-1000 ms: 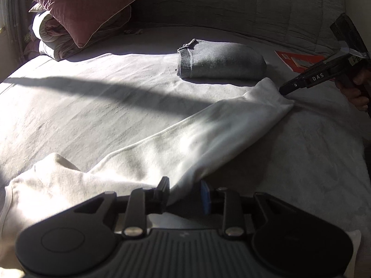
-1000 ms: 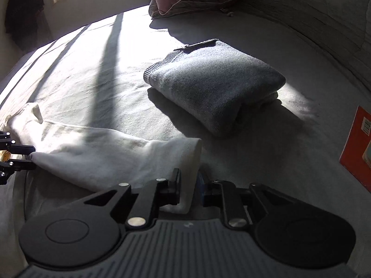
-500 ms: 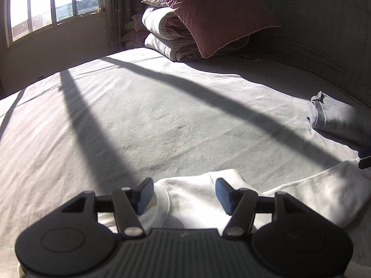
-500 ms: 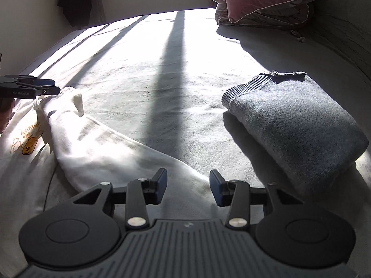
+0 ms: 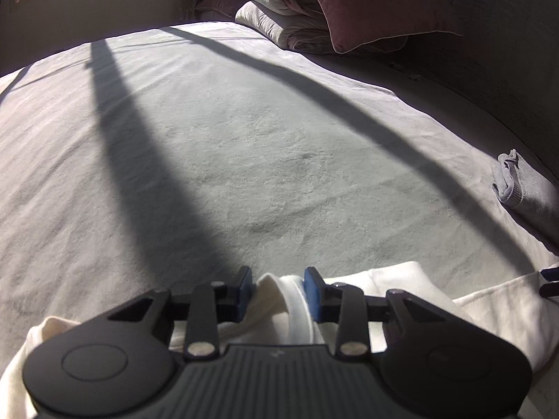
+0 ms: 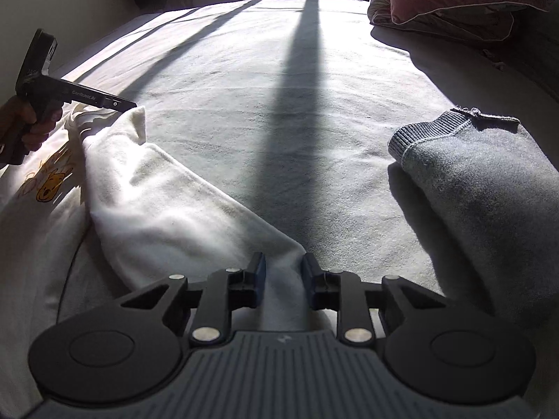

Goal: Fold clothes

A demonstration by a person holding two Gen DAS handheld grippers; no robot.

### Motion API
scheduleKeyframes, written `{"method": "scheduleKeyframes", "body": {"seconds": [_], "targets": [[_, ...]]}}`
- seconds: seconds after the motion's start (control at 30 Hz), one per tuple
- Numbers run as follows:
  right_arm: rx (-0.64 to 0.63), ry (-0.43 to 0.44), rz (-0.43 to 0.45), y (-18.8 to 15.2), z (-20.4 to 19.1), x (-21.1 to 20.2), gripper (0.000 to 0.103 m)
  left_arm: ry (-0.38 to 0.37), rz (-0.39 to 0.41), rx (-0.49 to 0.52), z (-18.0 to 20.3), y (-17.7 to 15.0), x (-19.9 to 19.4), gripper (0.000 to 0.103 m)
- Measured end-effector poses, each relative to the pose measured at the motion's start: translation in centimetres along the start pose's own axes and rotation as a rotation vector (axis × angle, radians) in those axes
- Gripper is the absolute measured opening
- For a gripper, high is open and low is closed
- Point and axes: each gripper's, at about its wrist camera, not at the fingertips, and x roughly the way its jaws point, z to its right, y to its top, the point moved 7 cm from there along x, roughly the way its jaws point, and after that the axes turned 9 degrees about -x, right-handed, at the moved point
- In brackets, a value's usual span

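Note:
A white sweatshirt with a yellow bear print lies spread on the bed. My left gripper has its jaws around the ribbed collar, part closed with cloth between them. It also shows in the right wrist view at the shoulder. My right gripper has its jaws around the sleeve end, with a gap still showing. Its tips show at the left wrist view's right edge.
A folded grey sweater lies right of the sleeve, also seen in the left wrist view. A maroon pillow and folded quilt sit at the bed's head. The grey bedsheet stretches ahead.
Both grippers opened and let go of the sleeve, then moved. The left went to the collar and the right to the sleeve end, and both jaws narrowed around the cloth.

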Motion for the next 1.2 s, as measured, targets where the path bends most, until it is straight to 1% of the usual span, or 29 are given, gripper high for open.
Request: {"method": "scheduleKeyframes", "body": {"seconds": [0.03,0.1,0.23,0.27,0.37,0.43,0.53,0.6,0.67,0.77,0.83,0.93,0.97,1.03,1.07,1.13,1.17,1.2], "targets": [[-0.024,-0.014,-0.003,0.0,-0.3,-0.1,0.010,0.006,0.013,-0.004,0.1,-0.1,-0.2,0.015],[-0.053,-0.055,0.004,0.2,-0.7,-0.4,0.005,0.036,0.071,-0.004,0.2,-0.2,-0.9,0.012],[-0.116,-0.215,0.066,1.9,-0.4,-2.5,0.004,0.105,0.217,-0.016,0.2,0.5,-2.4,0.010],[-0.145,-0.268,0.082,2.7,-0.3,-3.1,0.004,0.124,0.251,-0.028,0.1,0.9,-2.7,0.010],[-0.221,-0.371,0.114,5.5,0.3,-3.7,0.004,0.175,0.332,-0.061,0.0,1.9,-2.8,0.010],[-0.276,-0.440,0.116,7.4,0.7,-3.2,0.004,0.215,0.359,-0.058,0.2,2.3,-2.2,0.010],[-0.355,-0.526,0.073,9.6,1.8,-0.5,0.004,0.287,0.361,-0.022,0.8,2.1,-0.5,0.010],[-0.374,-0.541,0.034,10.3,2.6,1.6,0.004,0.335,0.361,0.002,1.2,1.9,0.6,0.010],[-0.395,-0.536,-0.025,10.3,3.3,4.4,0.004,0.389,0.321,0.054,1.6,1.5,2.0,0.010],[-0.405,-0.523,-0.090,9.5,3.8,7.2,0.004,0.456,0.276,0.122,2.1,1.5,2.9,0.010],[-0.398,-0.503,-0.135,8.9,4.1,8.8,0.004,0.492,0.263,0.164,2.5,1.5,3.2,0.011],[-0.383,-0.497,-0.153,8.3,4.3,10.2,0.004,0.551,0.252,0.234,3.3,1.4,3.4,0.013],[-0.383,-0.501,-0.150,8.4,4.3,10.3,0.005,0.561,0.253,0.244,3.5,1.4,3.3,0.016],[-0.361,-0.479,-0.136,8.7,4.4,9.9,0.011,0.563,0.261,0.228,3.6,1.7,2.6,0.026],[-0.348,-0.466,-0.128,8.8,4.5,9.6,0.015,0.556,0.267,0.203,3.7,1.9,2.1,0.027],[-0.256,-0.404,-0.088,9.4,5.4,7.4,0.020,0.535,0.288,0.168,4.2,2.3,1.0,0.027],[-0.209,-0.383,-0.058,9.6,6.1,6.1,0.036,0.520,0.299,0.160,4.5,2.5,0.5,0.027],[-0.163,-0.363,-0.028,9.9,6.8,4.7,0.045,0.503,0.305,0.159,5.0,2.5,0.1,0.028]]}}
